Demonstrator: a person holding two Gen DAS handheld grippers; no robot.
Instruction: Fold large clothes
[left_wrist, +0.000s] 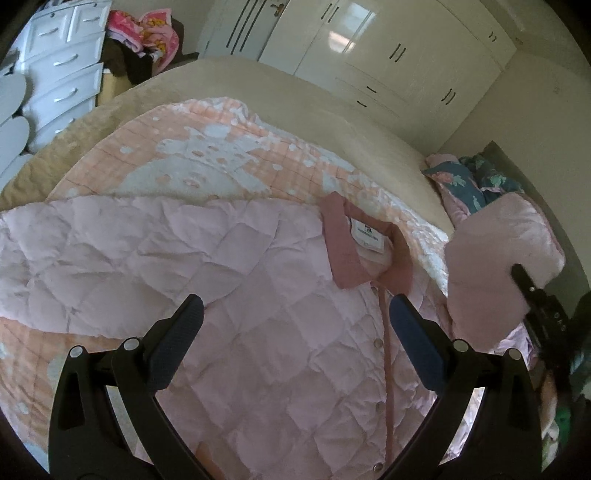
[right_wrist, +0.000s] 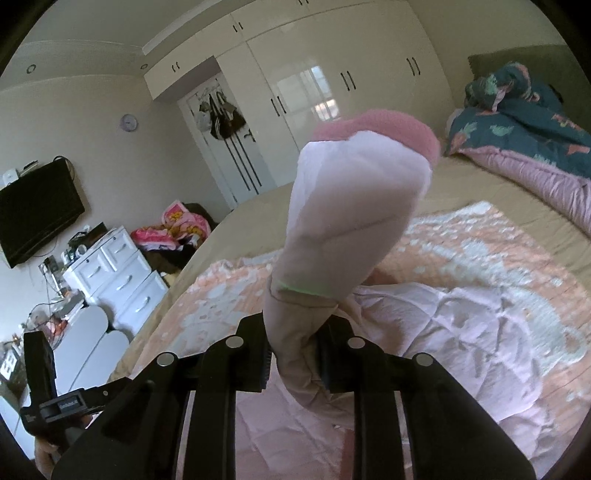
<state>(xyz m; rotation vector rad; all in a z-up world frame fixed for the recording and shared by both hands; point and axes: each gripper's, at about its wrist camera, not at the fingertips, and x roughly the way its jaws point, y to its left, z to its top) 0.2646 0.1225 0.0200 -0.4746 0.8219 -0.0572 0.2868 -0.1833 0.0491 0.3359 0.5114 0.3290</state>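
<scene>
On the left, a white chest of drawers (left_wrist: 64, 70) stands beside the bed (left_wrist: 295, 85), with a heap of pink printed cloth (left_wrist: 147, 33) just behind it. A peach-and-white blanket (left_wrist: 207, 147) is spread over the bed's tan sheet, and on it lies the pale pink quilted jacket (left_wrist: 184, 266), front up, its left sleeve stretched out flat toward the left. The left gripper (left_wrist: 295, 314) hovers above the jacket's chest with its jaws spread wide and nothing between them. Just ahead of it sits the darker pink collar (left_wrist: 354, 251) with a white label inside, and a row of snaps runs down the placket between the fingers. Further right, the jacket's right sleeve (right_wrist: 343, 221) is lifted off the bed and stands up in the air, its darker pink cuff (right_wrist: 388, 129) at the top. The right gripper (right_wrist: 295, 354) is clenched on the lower part of this sleeve; the fabric bunches between the jaws, though how much of it is caught is hard to judge because the cloth hides the pads. At the far right, a dark teal floral quilt (right_wrist: 517, 110) with a pink lining is heaped at the head of the bed, well apart from the jacket. A white wardrobe (right_wrist: 332, 81) fills the back wall.
</scene>
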